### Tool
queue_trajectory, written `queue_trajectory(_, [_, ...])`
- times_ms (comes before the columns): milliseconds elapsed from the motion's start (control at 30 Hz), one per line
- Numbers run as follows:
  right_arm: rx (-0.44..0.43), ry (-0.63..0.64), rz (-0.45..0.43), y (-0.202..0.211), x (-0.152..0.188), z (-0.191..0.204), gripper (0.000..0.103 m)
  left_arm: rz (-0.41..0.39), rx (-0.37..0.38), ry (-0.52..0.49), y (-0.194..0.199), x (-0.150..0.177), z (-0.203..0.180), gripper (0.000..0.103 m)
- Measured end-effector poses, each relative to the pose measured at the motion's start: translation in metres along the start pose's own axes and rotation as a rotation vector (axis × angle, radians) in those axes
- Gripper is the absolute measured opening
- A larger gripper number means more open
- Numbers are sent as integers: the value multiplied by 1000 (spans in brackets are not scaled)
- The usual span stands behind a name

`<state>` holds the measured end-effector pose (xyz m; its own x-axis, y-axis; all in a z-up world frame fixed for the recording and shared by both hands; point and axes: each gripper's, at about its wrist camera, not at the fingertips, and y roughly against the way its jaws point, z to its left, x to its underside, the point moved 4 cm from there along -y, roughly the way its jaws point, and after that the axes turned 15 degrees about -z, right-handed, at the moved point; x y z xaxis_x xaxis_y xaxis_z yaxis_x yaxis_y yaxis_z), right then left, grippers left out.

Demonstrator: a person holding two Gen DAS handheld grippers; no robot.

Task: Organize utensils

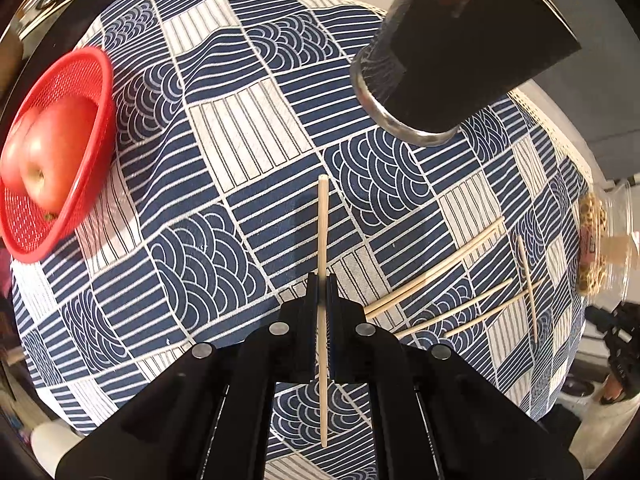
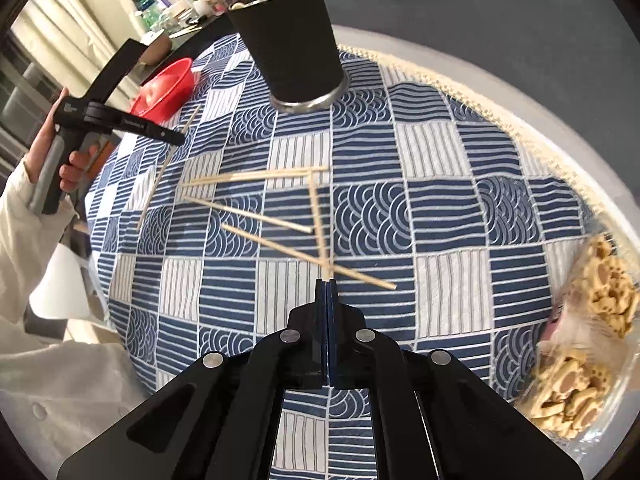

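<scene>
My left gripper (image 1: 322, 278) is shut on a single wooden chopstick (image 1: 322, 240) and holds it above the patterned tablecloth; it also shows in the right wrist view (image 2: 176, 138) at the left. A black cup (image 1: 452, 60) with a metal rim stands upright at the far side, also in the right wrist view (image 2: 294, 40). Several loose chopsticks (image 2: 256, 178) lie crossed on the cloth, and show at the right of the left wrist view (image 1: 436, 272). My right gripper (image 2: 327, 282) is shut and empty, just short of the nearest chopsticks.
A red mesh basket (image 1: 86, 80) holding an apple (image 1: 52, 160) sits at the left. A clear container of paw-shaped cookies (image 2: 580, 320) lies at the table's right edge. The blue patterned tablecloth (image 2: 440, 200) covers a round table.
</scene>
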<state>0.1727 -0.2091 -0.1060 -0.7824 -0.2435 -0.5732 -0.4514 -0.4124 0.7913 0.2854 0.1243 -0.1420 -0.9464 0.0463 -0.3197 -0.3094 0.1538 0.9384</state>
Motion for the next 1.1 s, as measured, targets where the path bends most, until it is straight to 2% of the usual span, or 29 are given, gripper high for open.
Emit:
queue_trajectory(167, [58,8,24,-19,0,7,5,2,13,-33,6,-1,6,4])
queue_trajectory(267, [56,10,55,-36,10,17,5,3,2,-50,4,0,2,4])
queue_trajectory(400, [73,43,92,-48,22,25,18,1,-1,-54,6,2,6,4])
queue_trajectory(500, [83,58,138,-66,36,30,18,-1,-5,-67,12,3,11,4])
queue_trajectory(733, [137,73,164,-87,44,29,18,-7,6,-90,22,5,13,4])
queue_trajectory(767, [146,87,154,-87,44,31,16,-9,8,-91,23,5,13,4])
queue_trajectory(800, [144,91,154,-88,44,33,5,-10,8,-90,24,5,14,4])
queue_trajectory(867, [138,89,142,-85,44,37,5,-15,12,-93,26,6,14,4])
queue_trajectory(933, [96,51,108,-78,42,42,5,-22,9,-95,29,5,14,4])
queue_trajectory(1100, [-50,-94,-58,-46,33,53,5,-55,19,-95,41,2,15,4])
